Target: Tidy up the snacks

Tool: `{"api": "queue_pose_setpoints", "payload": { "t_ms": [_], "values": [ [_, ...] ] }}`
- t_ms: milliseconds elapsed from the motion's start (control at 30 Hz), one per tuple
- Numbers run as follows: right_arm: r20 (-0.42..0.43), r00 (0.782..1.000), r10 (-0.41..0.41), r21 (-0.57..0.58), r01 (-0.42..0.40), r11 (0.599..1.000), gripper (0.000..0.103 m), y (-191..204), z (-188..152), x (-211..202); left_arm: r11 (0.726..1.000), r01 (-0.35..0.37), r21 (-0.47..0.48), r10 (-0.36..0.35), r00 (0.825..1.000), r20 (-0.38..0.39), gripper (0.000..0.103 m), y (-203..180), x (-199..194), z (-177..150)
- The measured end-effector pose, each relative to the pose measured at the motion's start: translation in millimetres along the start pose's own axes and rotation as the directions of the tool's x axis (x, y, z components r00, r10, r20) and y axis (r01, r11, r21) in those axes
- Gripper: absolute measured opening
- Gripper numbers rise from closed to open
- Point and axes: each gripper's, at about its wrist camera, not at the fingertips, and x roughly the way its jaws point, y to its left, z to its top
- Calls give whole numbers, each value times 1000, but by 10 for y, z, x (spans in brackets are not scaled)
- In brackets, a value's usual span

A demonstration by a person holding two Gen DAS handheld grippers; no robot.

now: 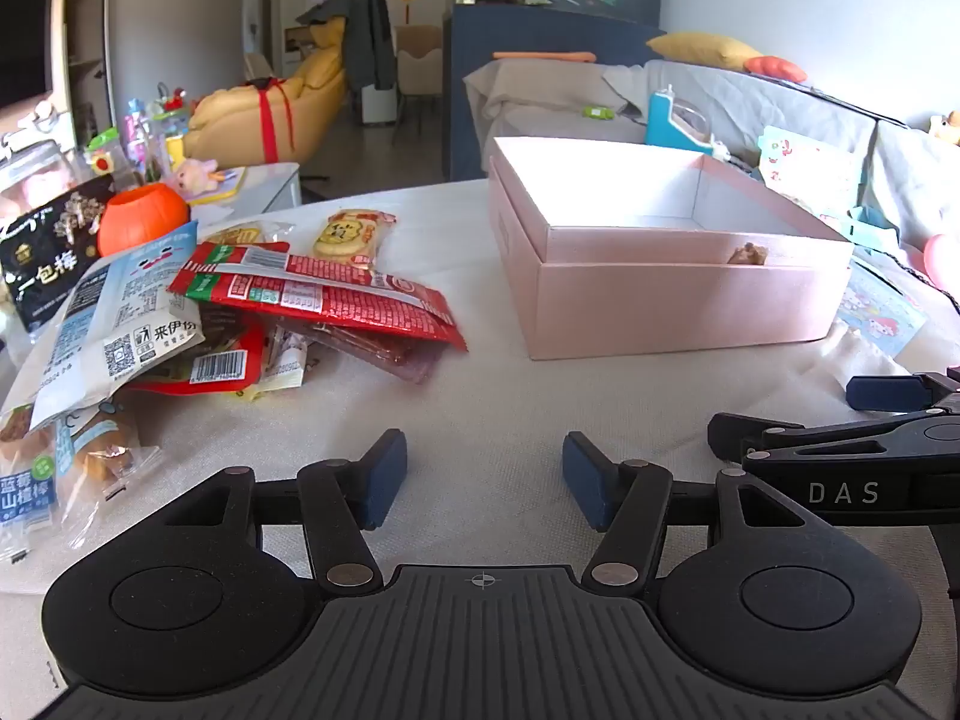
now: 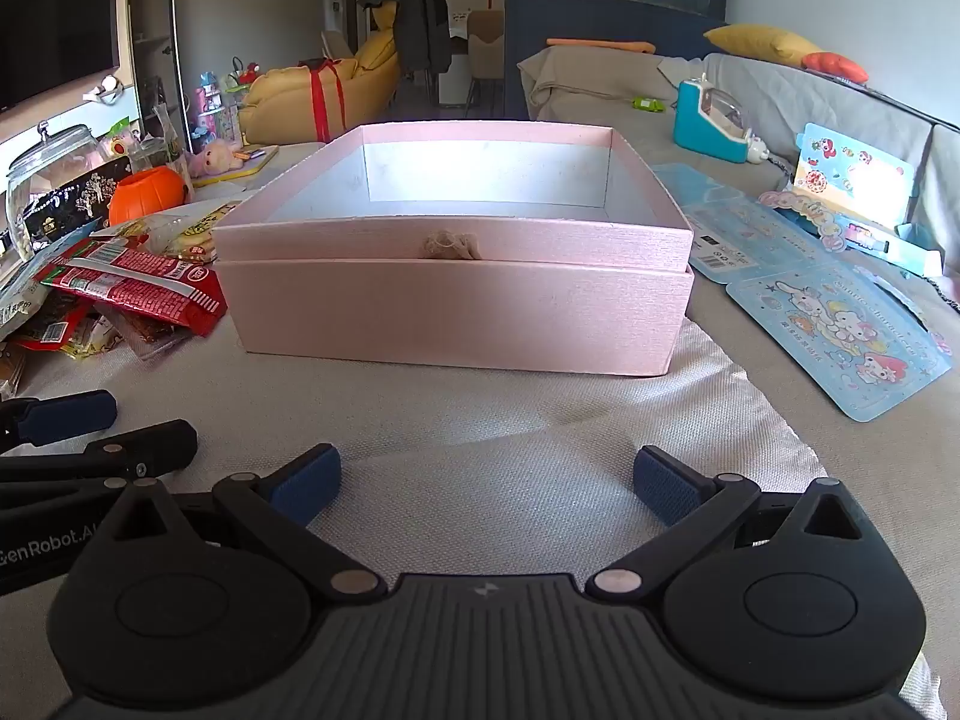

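Observation:
An open pink box [image 1: 672, 294] [image 2: 456, 312] stands on the cloth-covered table, its inside bare. A heap of snack packets [image 1: 180, 312] [image 2: 114, 288] lies to its left: a red packet [image 1: 324, 294] on top, a white and blue one [image 1: 114, 312], a biscuit packet [image 1: 351, 237]. My left gripper [image 1: 483, 480] hovers open over bare cloth in front of the heap and the box, nothing between its fingers. My right gripper [image 2: 486, 486] is open wide over the cloth just before the box front, also holding nothing. Each gripper shows at the edge of the other's view.
An orange pumpkin pot [image 1: 141, 222], a black bag [image 1: 48, 258] and a glass jar [image 2: 48, 180] stand behind the heap. Blue sticker cards [image 2: 840, 336] lie right of the box. A grey sofa [image 2: 780, 102] with a teal toy [image 2: 708, 114] runs behind.

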Motion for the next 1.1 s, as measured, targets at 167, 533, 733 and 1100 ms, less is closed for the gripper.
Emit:
{"api": "queue_pose_setpoints", "payload": {
  "t_ms": [167, 533, 733, 1100],
  "values": [
    [0, 1000, 0, 0, 0, 1000, 103, 3, 0, 1, 1000, 1, -1, -1, 1000, 0, 64, 7, 1, 1],
    [0, 1000, 0, 0, 0, 1000, 103, -1, -1, -2, 1000, -2, 3, 2, 1000, 1, 64, 14, -3, -4],
    [0, 1000, 0, 0, 0, 1000, 103, -1, -1, 0, 1000, 2, -3, -2, 1000, 2, 64, 60, -7, -9],
    [1, 1000, 0, 0, 0, 1000, 103, 2, -4, 3, 1000, 0, -1, 0, 1000, 2, 64, 49, -7, -9]
  ]
}}
